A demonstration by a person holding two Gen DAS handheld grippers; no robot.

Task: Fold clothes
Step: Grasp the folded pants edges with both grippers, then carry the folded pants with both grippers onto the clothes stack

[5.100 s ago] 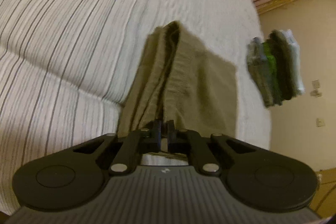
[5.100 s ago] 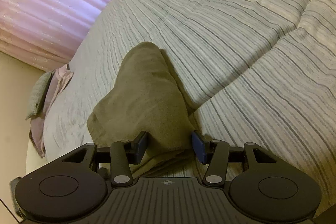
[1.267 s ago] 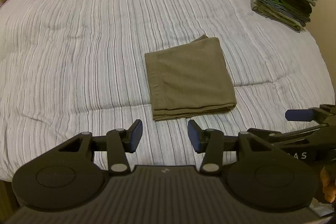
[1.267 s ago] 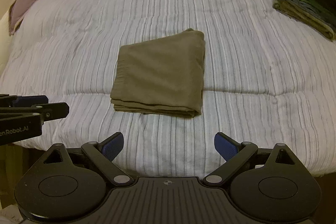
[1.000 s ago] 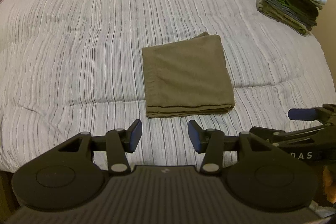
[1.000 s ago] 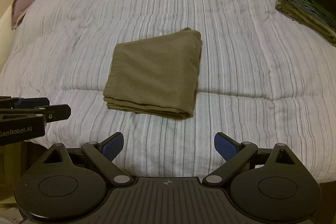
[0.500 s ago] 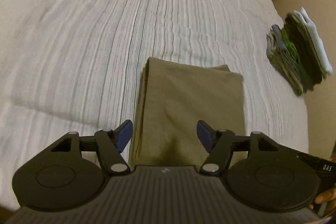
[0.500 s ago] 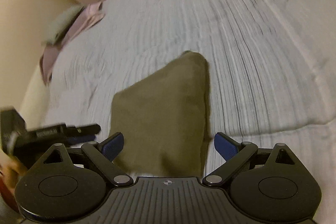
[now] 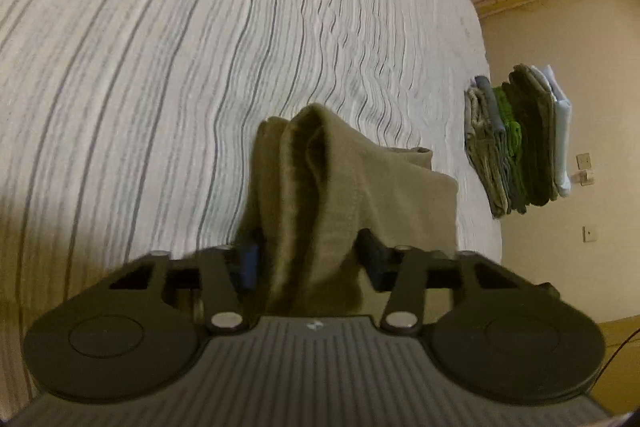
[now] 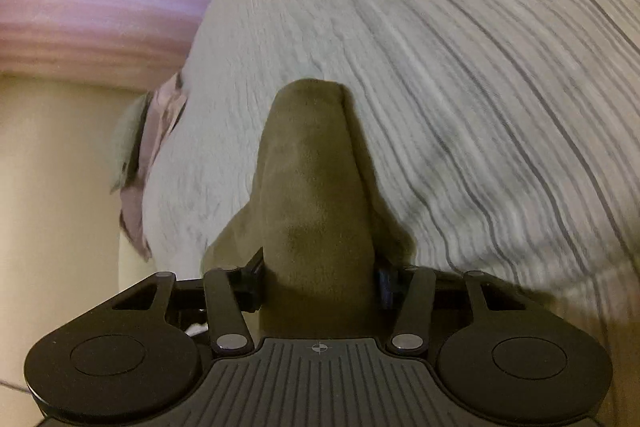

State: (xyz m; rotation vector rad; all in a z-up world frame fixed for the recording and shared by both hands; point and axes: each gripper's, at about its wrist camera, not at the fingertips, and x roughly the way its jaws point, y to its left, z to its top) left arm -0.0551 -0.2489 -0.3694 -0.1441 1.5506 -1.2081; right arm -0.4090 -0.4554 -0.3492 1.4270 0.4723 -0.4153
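Folded olive-brown cotton garment (image 9: pixel 352 187) on striped bed quilt (image 9: pixel 160 67), bunched between my 2 half-closed jaws, left gripper (image 9: pixel 306 263), right gripper (image 10: pixel 320 283); I should clamp all layers evenly before lifting.

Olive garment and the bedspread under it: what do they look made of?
Olive garment: soft matte knit, likely cotton jersey; it drapes limply and shows a stitched hem. Bedspread: pale woven cloth with thin dark stripes and a puckered, crinkled surface, probably cotton; the fibre itself cannot be told.
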